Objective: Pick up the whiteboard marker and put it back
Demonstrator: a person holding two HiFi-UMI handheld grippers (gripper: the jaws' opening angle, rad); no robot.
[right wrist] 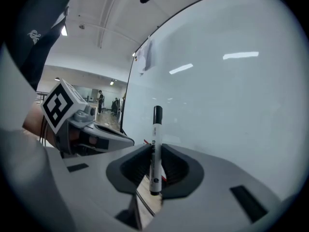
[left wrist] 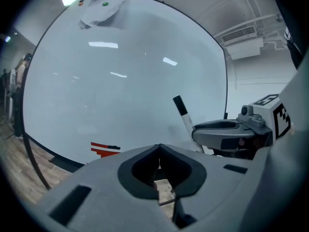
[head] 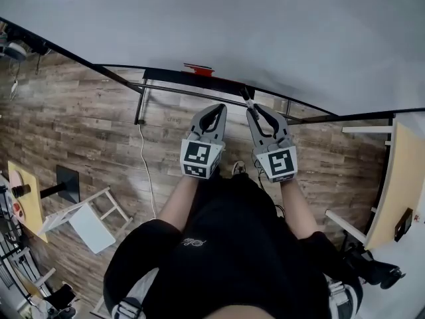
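Observation:
A white whiteboard marker (right wrist: 157, 124) with a black cap stands upright between the jaws of my right gripper (right wrist: 153, 151), which is shut on its barrel. In the head view the right gripper (head: 255, 111) is raised in front of the whiteboard (head: 265, 32), and the marker's black tip (head: 246, 96) points at the board's lower edge. My left gripper (head: 211, 115) hangs just left of it, shut and empty. From the left gripper view its jaws (left wrist: 159, 151) meet with nothing between them, and the marker (left wrist: 183, 116) slants up from the right gripper (left wrist: 219, 129).
A red eraser (head: 198, 69) lies on the board's dark tray (head: 166, 77). Below is wooden floor with a white cable (head: 145, 165), a white folding stand (head: 86, 218), a yellow table (head: 402, 185) at right and another yellow surface (head: 26, 198) at left.

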